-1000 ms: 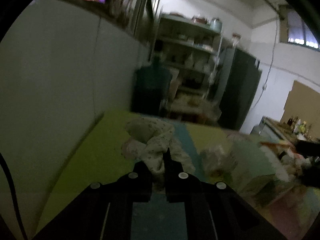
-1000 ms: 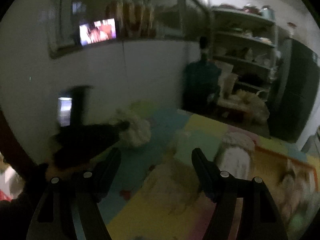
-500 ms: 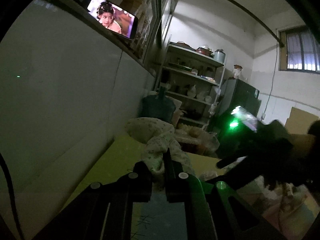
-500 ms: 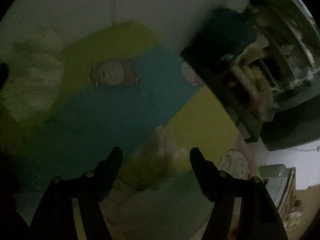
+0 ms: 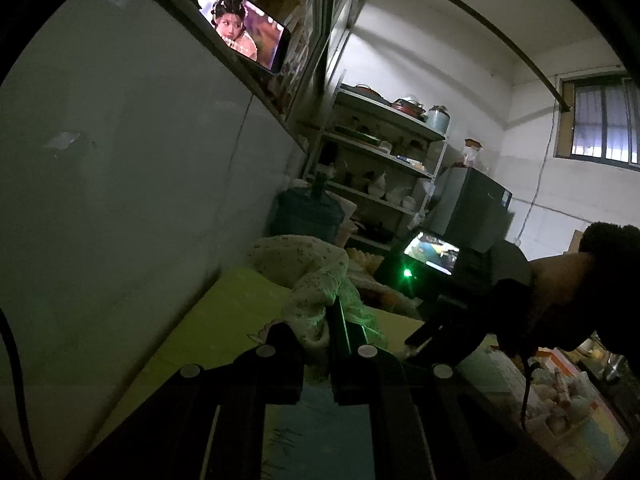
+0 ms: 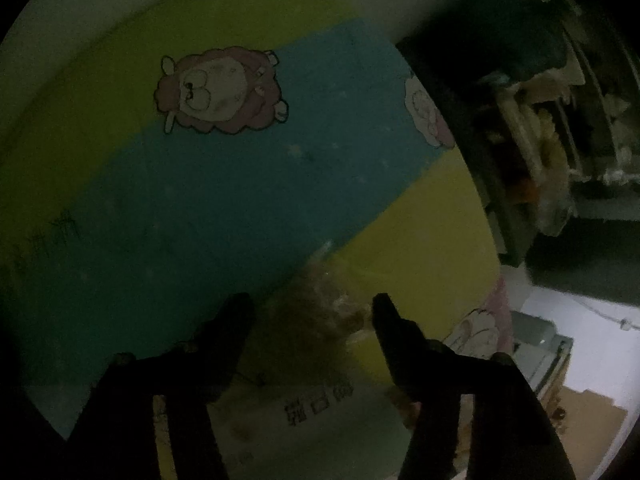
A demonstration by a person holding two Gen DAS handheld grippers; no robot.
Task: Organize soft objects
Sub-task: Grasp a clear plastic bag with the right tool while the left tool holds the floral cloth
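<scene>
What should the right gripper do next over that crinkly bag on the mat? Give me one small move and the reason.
Probably finish the close. The right gripper points down at the play mat, its jaws closing, with the top of the clear plastic bag between its fingers but not yet pinched. The left gripper is already shut on the floral cloth, so the bag falls to the right.

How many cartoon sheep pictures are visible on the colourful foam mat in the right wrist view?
3: one pink sheep on the blue stripe, one at the mat's far edge, one near the right finger. Others may be hidden.
</scene>
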